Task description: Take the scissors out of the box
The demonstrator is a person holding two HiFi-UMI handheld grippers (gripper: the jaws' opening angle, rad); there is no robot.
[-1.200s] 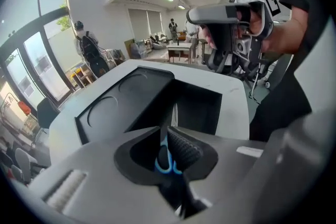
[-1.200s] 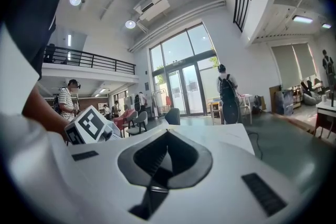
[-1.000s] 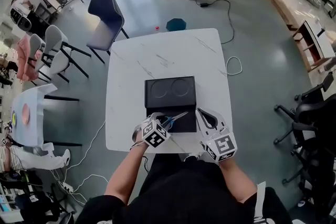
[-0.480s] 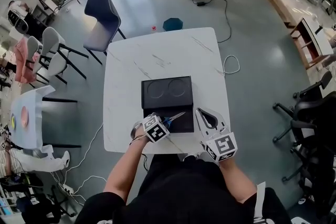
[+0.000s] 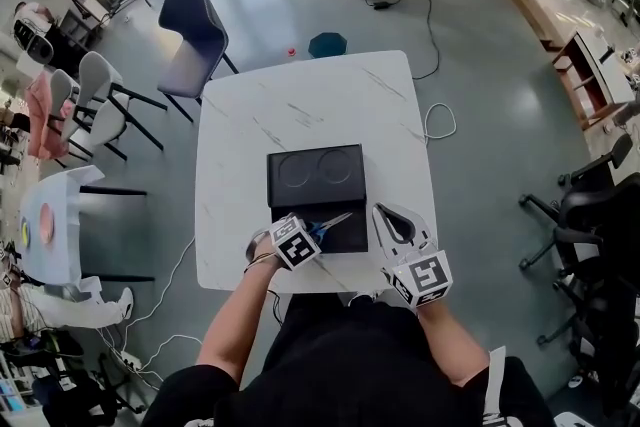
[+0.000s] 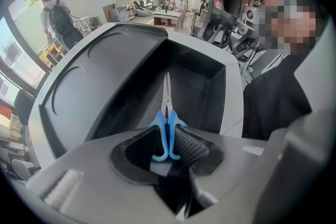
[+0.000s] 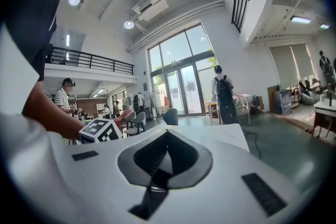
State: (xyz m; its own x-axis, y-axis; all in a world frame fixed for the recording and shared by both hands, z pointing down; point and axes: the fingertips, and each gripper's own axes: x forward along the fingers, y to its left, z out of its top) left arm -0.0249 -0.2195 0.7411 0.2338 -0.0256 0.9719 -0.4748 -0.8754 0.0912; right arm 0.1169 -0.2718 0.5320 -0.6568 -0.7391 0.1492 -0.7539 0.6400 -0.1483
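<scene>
An open black box (image 5: 350, 233) lies on the white marble table (image 5: 310, 105), its lid (image 5: 315, 175) folded back on the far side. My left gripper (image 5: 312, 233) is shut on the blue handles of small scissors (image 5: 331, 224), whose steel blades point out over the box's tray. In the left gripper view the scissors (image 6: 167, 126) sit clamped between the jaws (image 6: 167, 147), above the black box (image 6: 199, 86). My right gripper (image 5: 393, 223) rests at the table's near right edge, beside the box, shut with nothing in it. The right gripper view shows its closed jaws (image 7: 160, 165) only.
A dark chair (image 5: 196, 35) stands at the table's far left corner, and a white chair (image 5: 60, 215) stands to the left. A white cable (image 5: 440, 120) lies on the floor right of the table. A small teal stool (image 5: 328, 44) sits beyond the far edge.
My left gripper with the scissors has shifted slightly left and up from the box's near edge. The right gripper has stayed where it was.
</scene>
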